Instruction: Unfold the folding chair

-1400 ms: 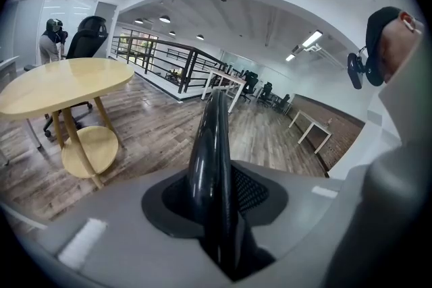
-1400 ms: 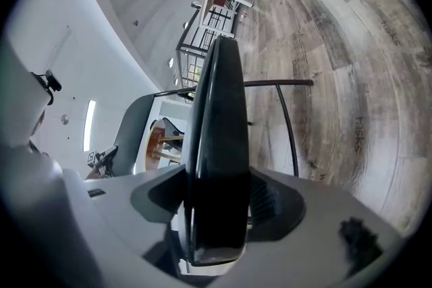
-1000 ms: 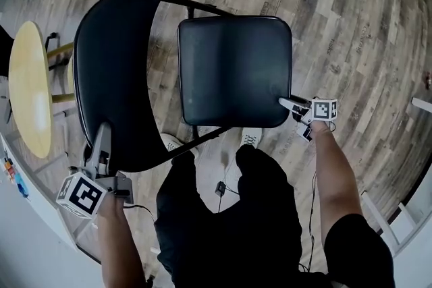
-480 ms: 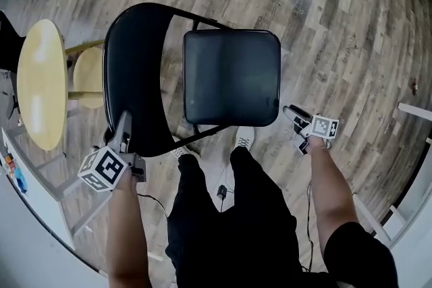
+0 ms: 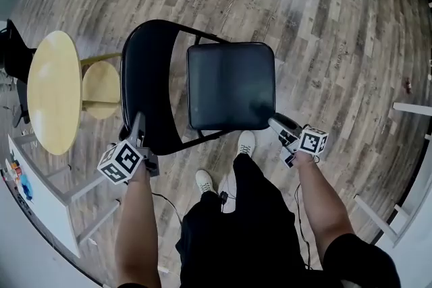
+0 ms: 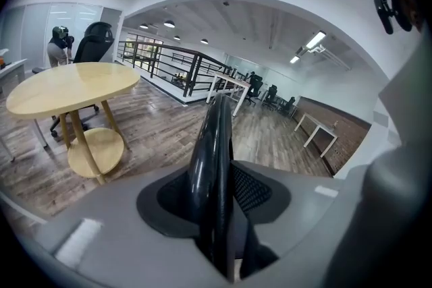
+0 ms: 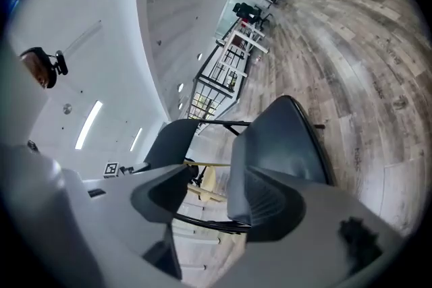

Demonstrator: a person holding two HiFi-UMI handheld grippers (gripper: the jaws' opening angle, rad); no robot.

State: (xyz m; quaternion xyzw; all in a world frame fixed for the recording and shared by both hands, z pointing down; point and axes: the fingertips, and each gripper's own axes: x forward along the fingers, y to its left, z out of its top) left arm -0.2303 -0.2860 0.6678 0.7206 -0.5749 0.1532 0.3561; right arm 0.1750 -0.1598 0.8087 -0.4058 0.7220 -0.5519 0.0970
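Black trousers (image 5: 256,226), white shoes (image 5: 247,141), grey tongs (image 5: 278,124), marker cubes (image 5: 120,162)

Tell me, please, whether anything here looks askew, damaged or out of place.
Nothing stands out. The chair stands unfolded and square on the floor, with no damage visible. Its backrest sits between the left gripper's opening jaws; the right gripper is open beside the chair's near corner.

Your folding chair (image 5: 223,74) is black and stands open on the wood floor (image 5: 331,23), right in front of you. Its seat (image 5: 233,94) is a soft square pad with round corners, and it lies flat. Its backrest (image 5: 152,84) is a shiny curved panel that stands up just left of the seat as you look down. A thin black frame tube (image 5: 209,136) runs from the backrest along the seat's near edge.
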